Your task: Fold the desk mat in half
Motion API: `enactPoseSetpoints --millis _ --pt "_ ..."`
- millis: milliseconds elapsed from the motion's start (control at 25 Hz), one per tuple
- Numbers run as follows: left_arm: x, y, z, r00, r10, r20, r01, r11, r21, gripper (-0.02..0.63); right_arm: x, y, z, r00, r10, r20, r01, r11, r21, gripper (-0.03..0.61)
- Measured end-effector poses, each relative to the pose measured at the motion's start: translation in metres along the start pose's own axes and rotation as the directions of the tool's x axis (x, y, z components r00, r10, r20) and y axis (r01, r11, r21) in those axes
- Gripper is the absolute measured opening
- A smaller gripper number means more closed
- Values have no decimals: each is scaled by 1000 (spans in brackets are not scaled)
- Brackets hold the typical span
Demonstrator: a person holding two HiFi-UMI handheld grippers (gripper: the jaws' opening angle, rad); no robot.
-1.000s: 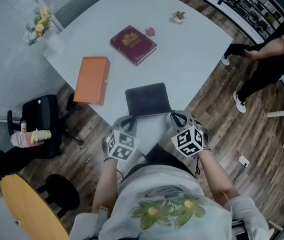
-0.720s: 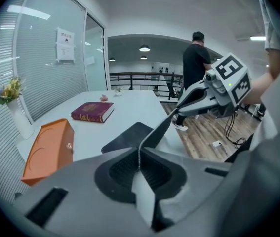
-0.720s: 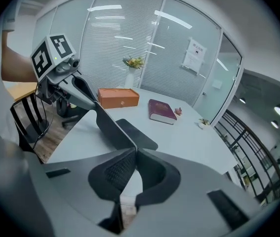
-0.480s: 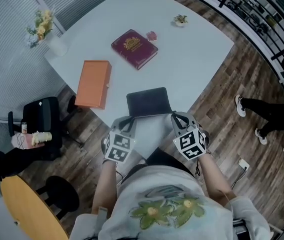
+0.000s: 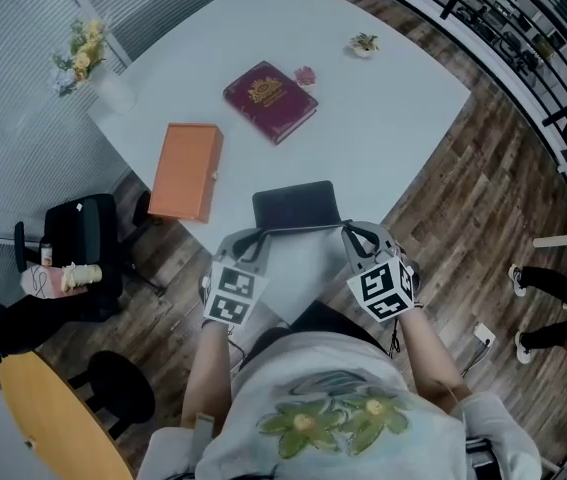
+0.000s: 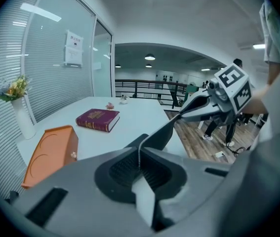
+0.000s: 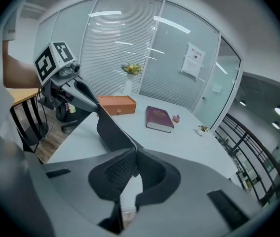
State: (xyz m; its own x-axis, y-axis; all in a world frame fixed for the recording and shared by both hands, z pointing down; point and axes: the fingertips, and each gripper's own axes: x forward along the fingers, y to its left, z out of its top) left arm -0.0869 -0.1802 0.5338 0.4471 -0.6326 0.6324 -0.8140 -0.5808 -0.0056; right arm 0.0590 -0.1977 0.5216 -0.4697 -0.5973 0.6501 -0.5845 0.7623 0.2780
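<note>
The dark grey desk mat [image 5: 296,206] lies at the near edge of the white table [image 5: 383,128]. Its near edge is raised off the table, and the pale underside [image 5: 295,260] shows between my grippers. My left gripper [image 5: 254,240] is shut on the mat's near left corner, and my right gripper [image 5: 349,234] is shut on the near right corner. In the left gripper view the mat's edge [image 6: 155,136] runs from my left gripper [image 6: 139,154] across to the right gripper [image 6: 186,111]. In the right gripper view the mat [image 7: 111,128] stretches from my right gripper [image 7: 134,157] to the left gripper [image 7: 94,106].
A maroon book [image 5: 270,100] and an orange box [image 5: 185,171] lie beyond the mat. A vase of flowers [image 5: 91,58] stands at the left corner, with a small plant [image 5: 364,44] at the far side. A black chair [image 5: 83,238] stands at the left. A person's legs [image 5: 553,298] show at the right.
Both grippers hold the mat's corners almost unmoved. The person in the background at the right has walked off toward the lower right.
</note>
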Motion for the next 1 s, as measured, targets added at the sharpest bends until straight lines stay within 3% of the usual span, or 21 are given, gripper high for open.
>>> enactPoseSetpoints --millis 1000 --pt "21 34 22 996 84 36 -81 995 -64 18 36 -36 20 999 18 37 -17 1000 -18 28"
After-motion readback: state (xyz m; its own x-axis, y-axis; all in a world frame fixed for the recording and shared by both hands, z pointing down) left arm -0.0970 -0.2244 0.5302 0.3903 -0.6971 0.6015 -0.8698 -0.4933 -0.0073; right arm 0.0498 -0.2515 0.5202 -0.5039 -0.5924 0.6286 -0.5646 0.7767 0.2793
